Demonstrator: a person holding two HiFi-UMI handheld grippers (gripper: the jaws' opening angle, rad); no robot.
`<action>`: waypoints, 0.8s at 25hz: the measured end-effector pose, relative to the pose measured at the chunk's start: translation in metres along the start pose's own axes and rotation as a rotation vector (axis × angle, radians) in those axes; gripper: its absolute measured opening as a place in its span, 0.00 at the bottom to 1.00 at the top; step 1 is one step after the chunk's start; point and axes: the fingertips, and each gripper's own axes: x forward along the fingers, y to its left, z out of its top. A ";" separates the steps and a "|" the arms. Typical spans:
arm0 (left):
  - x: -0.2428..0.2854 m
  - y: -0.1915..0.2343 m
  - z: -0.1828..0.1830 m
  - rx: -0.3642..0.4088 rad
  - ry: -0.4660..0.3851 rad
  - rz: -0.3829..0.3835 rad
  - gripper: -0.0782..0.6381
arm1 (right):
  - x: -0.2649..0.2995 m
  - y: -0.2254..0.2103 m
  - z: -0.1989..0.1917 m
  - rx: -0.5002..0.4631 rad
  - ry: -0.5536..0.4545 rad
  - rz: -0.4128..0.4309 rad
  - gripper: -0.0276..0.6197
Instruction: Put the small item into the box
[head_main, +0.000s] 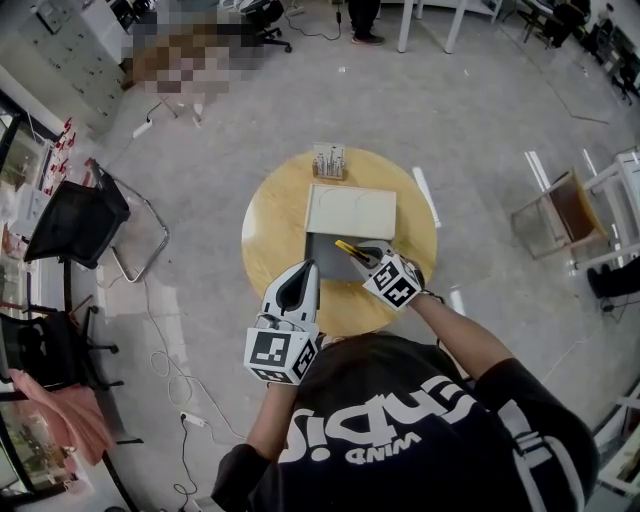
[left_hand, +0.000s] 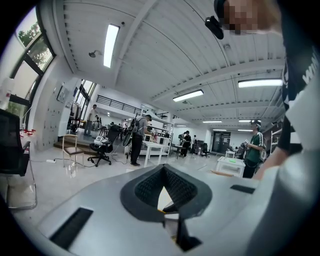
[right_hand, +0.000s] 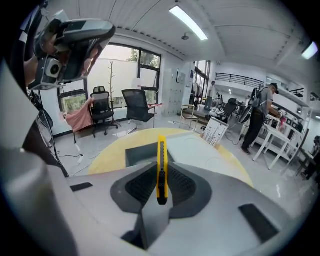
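An open box lies on the round wooden table (head_main: 268, 215), its grey tray (head_main: 328, 262) toward me and its white lid (head_main: 350, 210) folded flat behind. My right gripper (head_main: 370, 256) is shut on a yellow utility knife (head_main: 350, 248), held over the tray's right half. In the right gripper view the knife (right_hand: 161, 162) stands on edge between the jaws (right_hand: 161, 186), pointing out over the grey tray (right_hand: 140, 152) and the lid (right_hand: 200, 150). My left gripper (head_main: 306, 268) hovers at the table's front edge, shut and empty. The left gripper view (left_hand: 163, 172) tilts up toward the ceiling and room.
A small rack of upright white pieces (head_main: 328, 160) stands at the table's far edge, just behind the lid, and shows in the right gripper view (right_hand: 216, 131). A black office chair (head_main: 80, 220) sits on the floor at left, a wooden chair (head_main: 560, 205) at right. People stand far off.
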 end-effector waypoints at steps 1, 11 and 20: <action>0.001 -0.001 -0.001 0.000 0.001 0.001 0.12 | 0.005 0.001 -0.005 -0.002 0.017 0.008 0.13; 0.002 0.012 -0.003 0.003 0.023 0.039 0.12 | 0.049 0.009 -0.037 -0.054 0.174 0.074 0.13; 0.007 0.022 -0.003 -0.004 0.033 0.051 0.12 | 0.077 0.013 -0.057 -0.072 0.303 0.112 0.13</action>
